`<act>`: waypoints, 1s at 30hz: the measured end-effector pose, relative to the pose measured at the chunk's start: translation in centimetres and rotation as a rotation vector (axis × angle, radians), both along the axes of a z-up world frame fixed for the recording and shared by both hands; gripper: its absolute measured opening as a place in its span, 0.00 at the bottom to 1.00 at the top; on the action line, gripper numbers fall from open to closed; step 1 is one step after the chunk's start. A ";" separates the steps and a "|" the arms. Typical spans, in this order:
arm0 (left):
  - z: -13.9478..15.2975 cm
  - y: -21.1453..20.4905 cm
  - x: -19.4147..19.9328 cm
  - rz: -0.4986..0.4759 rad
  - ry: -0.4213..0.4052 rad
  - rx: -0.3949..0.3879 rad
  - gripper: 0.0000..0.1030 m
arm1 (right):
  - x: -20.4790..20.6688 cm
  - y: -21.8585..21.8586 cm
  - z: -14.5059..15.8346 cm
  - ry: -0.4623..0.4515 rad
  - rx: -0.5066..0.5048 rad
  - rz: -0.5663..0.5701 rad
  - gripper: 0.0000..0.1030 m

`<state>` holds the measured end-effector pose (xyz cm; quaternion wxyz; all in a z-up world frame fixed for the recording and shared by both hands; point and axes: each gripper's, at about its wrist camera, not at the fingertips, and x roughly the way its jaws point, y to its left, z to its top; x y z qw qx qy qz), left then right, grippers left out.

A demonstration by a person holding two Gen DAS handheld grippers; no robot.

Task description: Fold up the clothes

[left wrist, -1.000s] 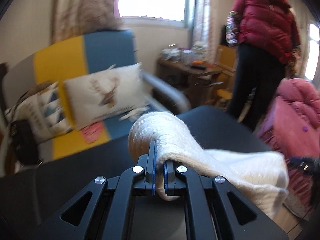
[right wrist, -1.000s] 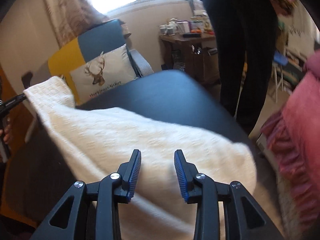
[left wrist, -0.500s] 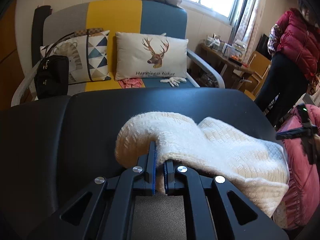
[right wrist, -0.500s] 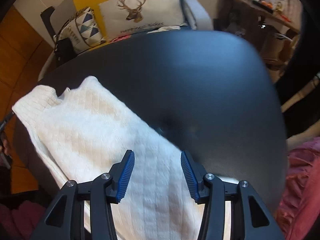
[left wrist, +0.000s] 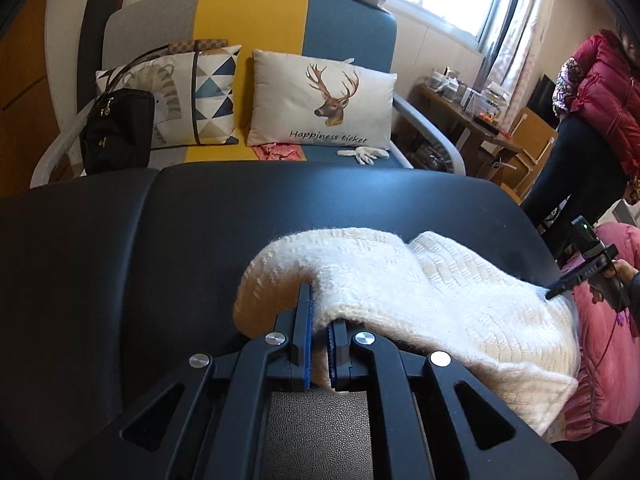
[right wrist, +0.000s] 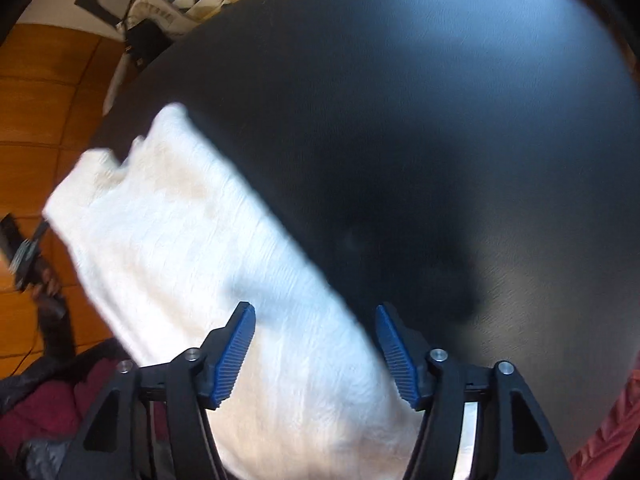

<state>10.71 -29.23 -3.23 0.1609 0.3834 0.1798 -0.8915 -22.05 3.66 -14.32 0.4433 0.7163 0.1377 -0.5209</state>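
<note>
On the left wrist view, the left claw (left wrist: 318,334) is clamped on a bunched edge of a cream knitted sweater (left wrist: 420,296), the fabric pinched between its blue pads at lower centre of the frame. From there the sweater runs right across a black padded bench (left wrist: 168,248) and droops over the bench's right edge. Behind the bench, at upper centre, stands a grey, yellow and blue sofa (left wrist: 248,16) with a deer cushion (left wrist: 320,100) and a black bag (left wrist: 118,130); a person in a red jacket (left wrist: 600,88) stands at the far right.

On the right wrist view, blurred by motion, the same sweater (right wrist: 192,248) lies as a long band from the left of the frame down to bottom centre, the rest of the bench (right wrist: 440,120) bare to its right. The right claw (right wrist: 316,342) is at the bottom, its jaws opening wide over the sweater's lower end; the knit sits between them, but the pads do not appear to press on it.

By the look of it, the folding is at an early to middle stage: the sweater is laid out lengthwise and seems doubled into a narrow strip, yet one end is gathered in the left claw and part hangs off the bench. Squaring it up and the crosswise folds appear left to do.
</note>
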 end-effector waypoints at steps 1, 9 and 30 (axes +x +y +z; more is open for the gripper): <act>0.0 0.1 -0.2 -0.001 -0.005 -0.001 0.05 | 0.4 0.2 -0.4 -0.028 0.000 0.019 0.65; 0.2 0.1 -1.3 0.001 -0.023 -0.007 0.05 | 4.4 -1.8 0.3 0.164 0.026 0.099 0.36; 10.0 -2.4 4.0 0.155 0.245 -0.184 0.06 | 13.6 -9.5 21.6 1.018 -0.217 0.038 0.12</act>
